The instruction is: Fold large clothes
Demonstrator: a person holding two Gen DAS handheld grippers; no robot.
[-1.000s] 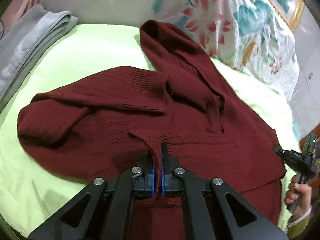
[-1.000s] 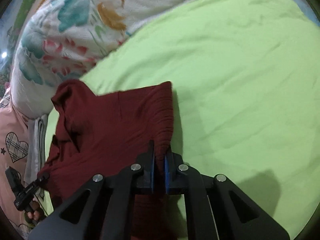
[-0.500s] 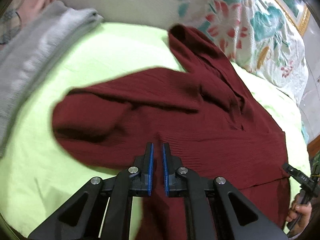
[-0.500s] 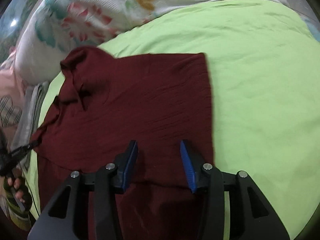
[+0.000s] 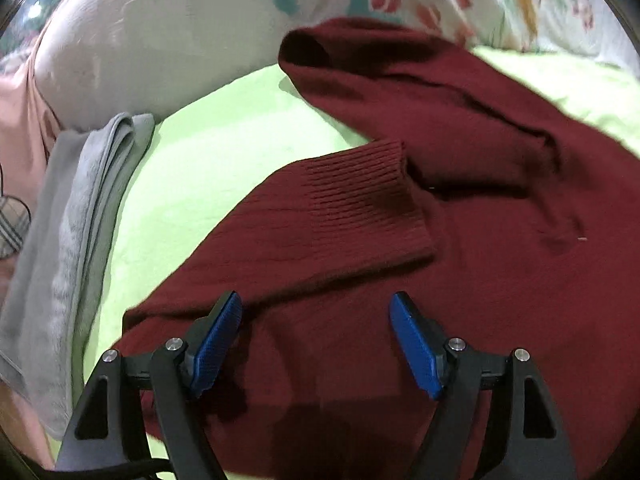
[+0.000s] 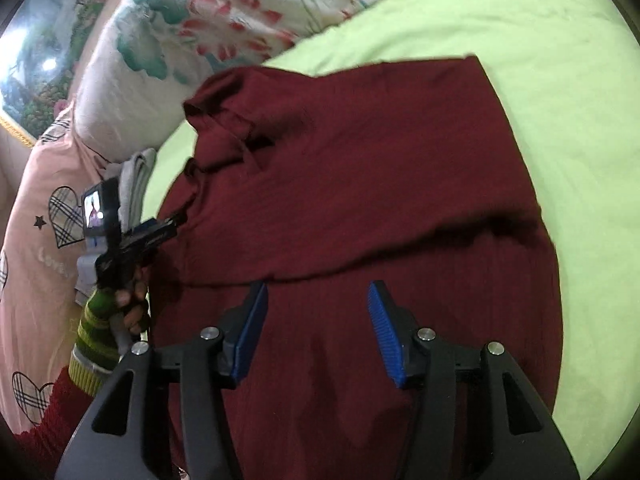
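A dark red knit sweater (image 5: 460, 200) lies spread on a lime green bed sheet (image 5: 208, 168). One ribbed-cuff sleeve (image 5: 360, 204) is folded across its body. My left gripper (image 5: 316, 332) hovers above the sweater's near edge, its jaws opening, with nothing between the blue pads. In the right wrist view the sweater (image 6: 360, 184) lies with a fold line across its middle. My right gripper (image 6: 318, 320) is above the lower half, jaws opening and empty. The left gripper (image 6: 168, 226) shows there too, at the sweater's left edge, held by a hand in a striped cuff.
A folded grey garment (image 5: 72, 240) lies at the left edge of the bed. A floral pillow (image 6: 224, 28) and a white pillow (image 5: 160, 40) line the head end. Pink bedding with plaid hearts (image 6: 40, 248) lies at the left.
Both grippers let go of the sweater and their jaws spread apart. The sweater settled flat with its lower part folded over. The left view swung toward the sleeve and grey garment.
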